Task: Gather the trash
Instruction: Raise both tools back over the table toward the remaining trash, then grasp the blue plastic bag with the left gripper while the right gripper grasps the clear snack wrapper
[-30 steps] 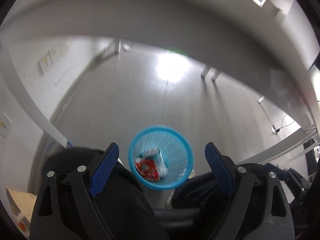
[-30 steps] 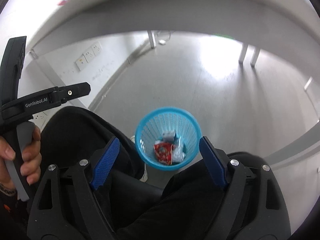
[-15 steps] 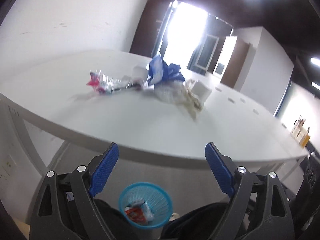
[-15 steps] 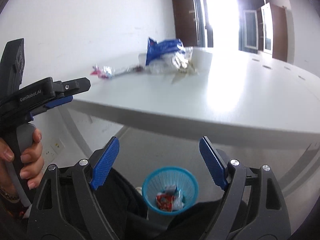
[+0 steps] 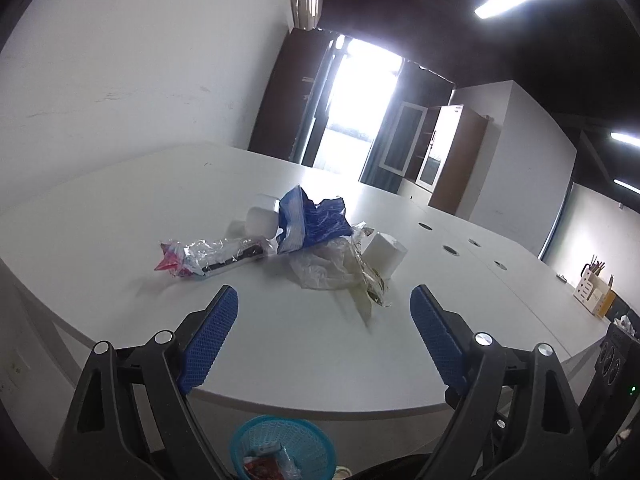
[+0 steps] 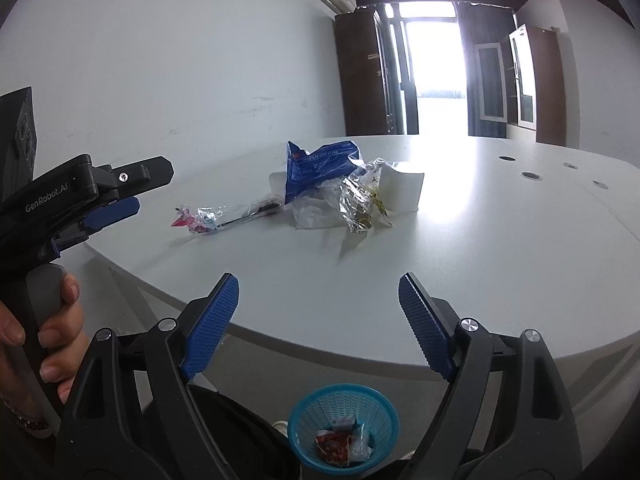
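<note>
Left wrist view: the left gripper gapes wide and empty above the bench, facing the trash pile; blue basket below.

Right wrist view: the right gripper is likewise wide and empty; next, probably a reach for a wrapper.

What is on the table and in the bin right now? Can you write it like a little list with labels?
table: white, holds a pile of trash
blue bag: crumpled, at the back of the pile
clear wrappers: crumpled, in front of the bag
pink-ended wrapper: left of the pile
bin: blue basket on the floor, some trash inside
left gripper: open, empty
right gripper: open, empty
</note>
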### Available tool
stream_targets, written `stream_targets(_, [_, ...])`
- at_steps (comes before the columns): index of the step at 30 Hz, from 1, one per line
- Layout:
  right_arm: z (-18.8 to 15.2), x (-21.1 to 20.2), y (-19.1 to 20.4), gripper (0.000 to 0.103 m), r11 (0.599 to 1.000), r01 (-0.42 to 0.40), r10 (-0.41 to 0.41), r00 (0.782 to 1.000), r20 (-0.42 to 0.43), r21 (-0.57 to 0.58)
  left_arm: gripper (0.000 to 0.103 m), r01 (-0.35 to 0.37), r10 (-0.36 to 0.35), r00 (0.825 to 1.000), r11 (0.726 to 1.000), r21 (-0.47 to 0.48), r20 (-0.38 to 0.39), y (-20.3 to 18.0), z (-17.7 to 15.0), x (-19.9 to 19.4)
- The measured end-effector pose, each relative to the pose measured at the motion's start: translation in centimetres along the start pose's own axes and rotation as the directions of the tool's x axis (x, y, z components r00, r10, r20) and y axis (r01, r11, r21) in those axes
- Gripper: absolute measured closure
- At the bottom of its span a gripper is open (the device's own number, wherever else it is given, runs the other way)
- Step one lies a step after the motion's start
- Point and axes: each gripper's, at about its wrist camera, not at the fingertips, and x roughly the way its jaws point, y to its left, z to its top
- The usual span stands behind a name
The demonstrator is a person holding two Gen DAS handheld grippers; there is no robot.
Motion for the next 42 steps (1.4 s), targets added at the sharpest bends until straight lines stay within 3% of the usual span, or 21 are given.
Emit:
stream_targets(4, [0.9,0.7,-0.6,0.025,1.0,0.025,-0.024,0.999,0.023,-0.005,0.016,0.037,-0.037,0.999,0.999,0.008,-0.027,0.0,1.6,1.4])
stream_targets(12, [3.3,4.0,-2.0,0.025,0.997,0.08,-0.079,0.996,0.035,-0.014,0.016,0.01,-0.01,0.998,1.0,0.003,-0.061,1.0,3.7,5.8])
stream_targets(18, [4.4,7.8,-1.8,0.025,0.996,0.077,-0.079,0.996,-0.044,-0.052,0.016,-0.025,0.027,0.994,1.0,0.018,-0.108,2.2,4.3,8.9])
stream_targets(23, [4.6,10.5,-1.9,0.027,0.995,0.084,-0.09,0.99,-0.106,-0.053,0.017,-0.003,0.003,0.981,1.0,-0.001,-0.192,2.8,3.3,11.4])
stream_targets(29, [5.7,13.2,-2.0,0.032,0.992,0.11,-0.12,0.979,-0.164,-0.068,0.018,-0.023,0.031,0.977,0.999,0.042,-0.211,2.6,4.4,13.9])
stream_targets(37, [6.5,16.1,-3.1,0.049,0.997,0.079,-0.082,0.961,-0.264,-0.02,0.027,-0.038,0.051,0.952,0.998,0.048,-0.303,2.8,5.7,18.7])
stream_targets(42, [6.9,17.1,-3.7,0.057,0.998,0.056,-0.051,0.954,-0.296,0.01,0.045,-0.043,0.056,0.93,0.998,0.042,-0.364,3.0,6.3,21.6])
